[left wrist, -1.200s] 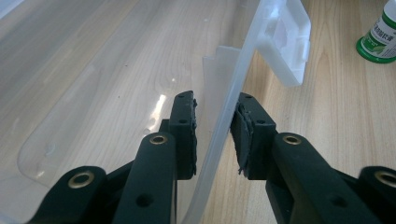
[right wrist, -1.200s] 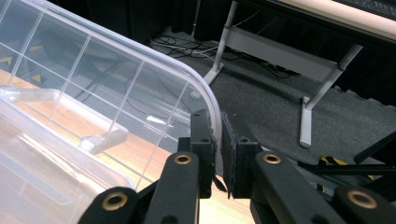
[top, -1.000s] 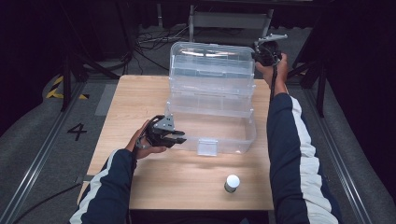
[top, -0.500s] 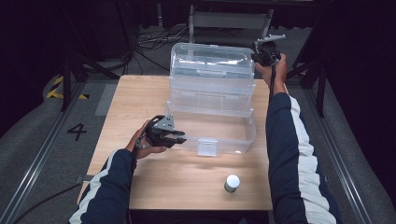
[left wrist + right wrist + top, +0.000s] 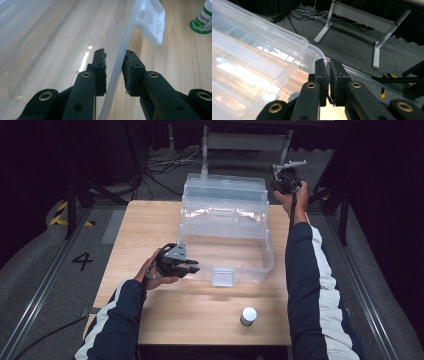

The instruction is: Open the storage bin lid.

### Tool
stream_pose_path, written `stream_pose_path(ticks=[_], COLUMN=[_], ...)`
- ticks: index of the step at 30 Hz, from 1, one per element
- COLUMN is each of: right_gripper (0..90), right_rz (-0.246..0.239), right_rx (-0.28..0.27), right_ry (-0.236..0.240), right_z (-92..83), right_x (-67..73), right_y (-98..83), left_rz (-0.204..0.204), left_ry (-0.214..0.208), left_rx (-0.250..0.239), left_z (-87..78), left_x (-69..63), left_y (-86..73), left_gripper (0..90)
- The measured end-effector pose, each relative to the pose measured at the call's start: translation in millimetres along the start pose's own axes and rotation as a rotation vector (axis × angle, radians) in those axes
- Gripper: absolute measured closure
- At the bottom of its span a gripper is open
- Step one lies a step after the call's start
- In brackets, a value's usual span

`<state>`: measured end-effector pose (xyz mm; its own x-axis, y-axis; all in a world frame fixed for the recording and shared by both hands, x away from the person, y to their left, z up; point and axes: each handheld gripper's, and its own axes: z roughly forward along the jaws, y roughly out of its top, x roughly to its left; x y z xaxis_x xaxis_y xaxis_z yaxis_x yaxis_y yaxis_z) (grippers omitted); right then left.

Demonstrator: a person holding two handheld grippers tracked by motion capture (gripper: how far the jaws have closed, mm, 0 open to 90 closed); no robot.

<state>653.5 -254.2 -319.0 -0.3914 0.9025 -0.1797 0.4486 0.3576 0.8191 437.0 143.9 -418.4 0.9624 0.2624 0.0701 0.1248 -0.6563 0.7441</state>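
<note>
- Clear plastic box (image 5: 225, 255): one, centre of table, with one lid (image 5: 224, 195) raised at its far side.
- Small white-capped bottle (image 5: 248, 316): one, near right.
- Grippers: two, left gripper (image 5: 186, 266) and right gripper (image 5: 280, 184).
- Wooden table (image 5: 150, 227): one.

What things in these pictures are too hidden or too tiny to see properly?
- Writing on the little bottle: too small and cut off by the edge in the left gripper view; in the high view the bottle is tiny.
- Left tool tips: in the high view its own body covers them.
- Right tool pads: in the right gripper view, the clear lid rim between them is barely visible.
- Box latch: blurred in the high view.
</note>
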Motion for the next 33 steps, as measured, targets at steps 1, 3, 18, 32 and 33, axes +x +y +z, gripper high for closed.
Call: stream_pose_path(ticks=[1, 3, 18, 32, 33], right_gripper=[84.7, 84.4, 82.5, 78.1, 77.7], right_rz=[-0.006, -0.004, -0.01, -0.079, -0.083], right_rx=[0.001, -0.005, -0.043, -0.082, -0.083], right_ry=[0.004, 0.009, 0.069, 0.139, 0.144], right_z=[-2.1, -6.4, -64.5, -110.6, -113.3], right_x=[0.4, -0.6, -10.1, 1.1, 2.4], right_y=[-1.7, -4.4, -31.1, -50.4, -51.9], left_rz=[0.0, -0.001, -0.018, -0.025, -0.023], left_ry=[0.0, 0.0, 0.019, 0.034, 0.034], left_rx=[-0.002, -0.003, 0.001, 0.011, 0.011], left_z=[0.1, 0.0, 0.6, 1.0, 0.9], left_x=[0.0, 0.0, -1.6, -3.5, -3.6], left_y=[-0.1, -0.2, 0.6, 2.2, 2.4], left_gripper=[73.9, 73.8, 71.3, 70.1, 70.1])
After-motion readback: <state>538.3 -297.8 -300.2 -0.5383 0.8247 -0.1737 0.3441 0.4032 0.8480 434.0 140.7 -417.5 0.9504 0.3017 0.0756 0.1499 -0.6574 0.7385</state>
